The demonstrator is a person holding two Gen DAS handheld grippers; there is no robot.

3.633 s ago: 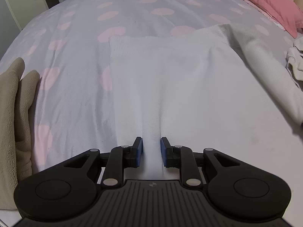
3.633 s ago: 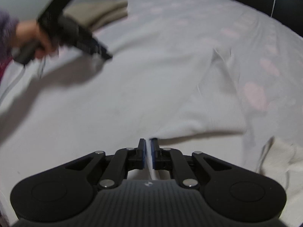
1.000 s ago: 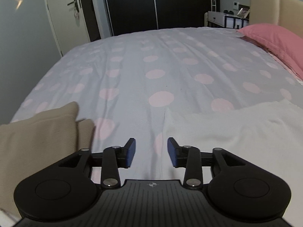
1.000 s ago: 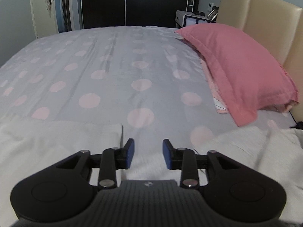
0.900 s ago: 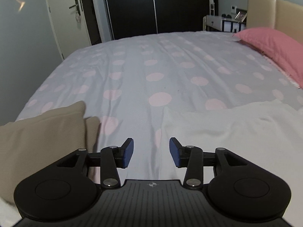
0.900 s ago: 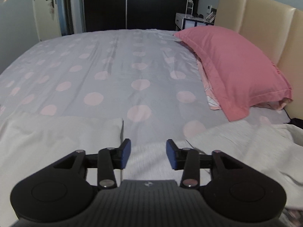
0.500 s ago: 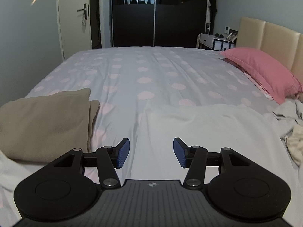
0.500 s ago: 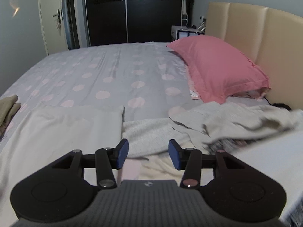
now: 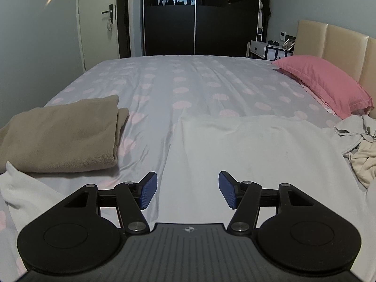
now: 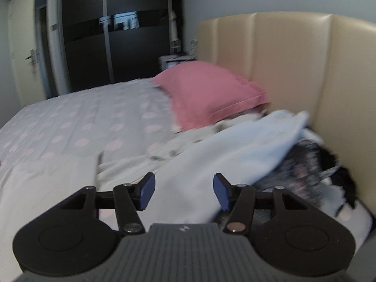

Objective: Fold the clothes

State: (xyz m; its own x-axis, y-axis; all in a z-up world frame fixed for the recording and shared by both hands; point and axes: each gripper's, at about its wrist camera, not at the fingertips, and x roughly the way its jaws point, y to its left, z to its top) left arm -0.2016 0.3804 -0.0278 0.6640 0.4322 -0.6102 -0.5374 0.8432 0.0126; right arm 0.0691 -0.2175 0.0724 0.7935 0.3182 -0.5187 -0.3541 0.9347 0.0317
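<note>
L tongs point(image 9: 187, 190) wide apart, empty | R tongs point(image 10: 183, 190) same | white knit garment point(image 9: 246, 150) flat, smooth | tan fleece point(image 9: 61, 136) folded

Bedroom scene: pink pillow point(image 9: 324, 82) lay against beige padded headboard point(image 9: 338, 37) on bed w/ pink-dotted sheet point(image 9: 188, 82); dark sliding wardrobe point(image 9: 195, 16), white door point(image 9: 98, 23) & nightstand point(image 9: 265, 49) stood behind.

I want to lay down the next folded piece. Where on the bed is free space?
Free: the dotted sheet beyond the white garment, between the beige folded pile and the pink pillow. Crowded: the unfolded heap by the headboard.
</note>
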